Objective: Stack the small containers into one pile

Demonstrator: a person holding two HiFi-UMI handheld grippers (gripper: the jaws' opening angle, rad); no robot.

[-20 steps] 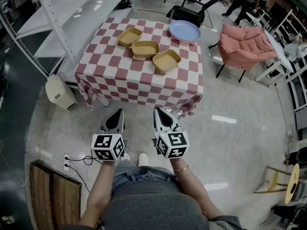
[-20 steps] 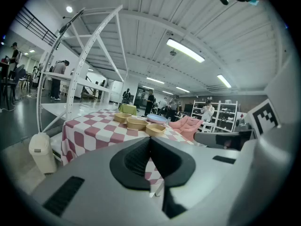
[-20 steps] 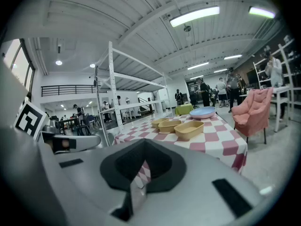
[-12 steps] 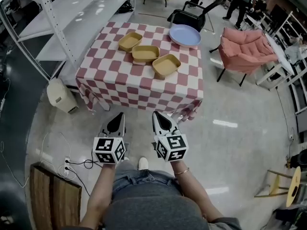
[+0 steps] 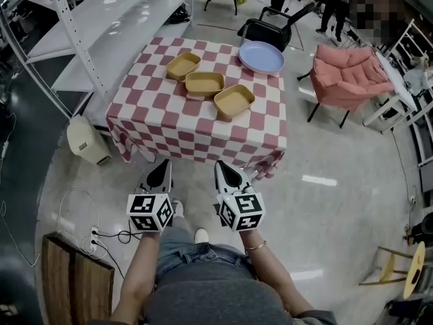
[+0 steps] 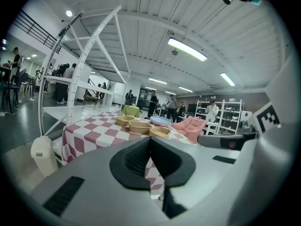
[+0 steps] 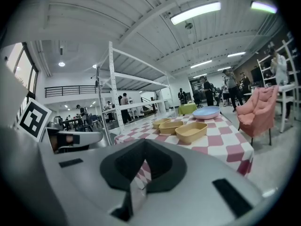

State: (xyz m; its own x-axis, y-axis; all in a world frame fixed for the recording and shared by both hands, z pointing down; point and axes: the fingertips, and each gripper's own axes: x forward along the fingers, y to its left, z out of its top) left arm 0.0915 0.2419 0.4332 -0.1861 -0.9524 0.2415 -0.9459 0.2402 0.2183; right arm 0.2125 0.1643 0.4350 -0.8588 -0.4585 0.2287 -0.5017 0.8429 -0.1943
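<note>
On the red-and-white checked table (image 5: 169, 124), three shallow tan rectangular plastic containers (image 5: 204, 83) sit side by side in a diagonal row, unstacked, near a round pale-blue plate (image 5: 261, 57). Short of the table, the left gripper (image 5: 164, 165) and right gripper (image 5: 222, 166) hover, fingers (image 6: 135, 157) pressed together, holding nothing.

Open lab hall, with white metal racks (image 5: 115, 9), polished floor (image 5: 338, 202), strip lights (image 6: 187, 49).

I've stepped nearer the table (image 5: 196, 124); its near edge now sits just ahead of my left tool (image 5: 164, 162) and right tool (image 5: 221, 164). Left shoe (image 5: 177, 210) moved forward toward the table.
</note>
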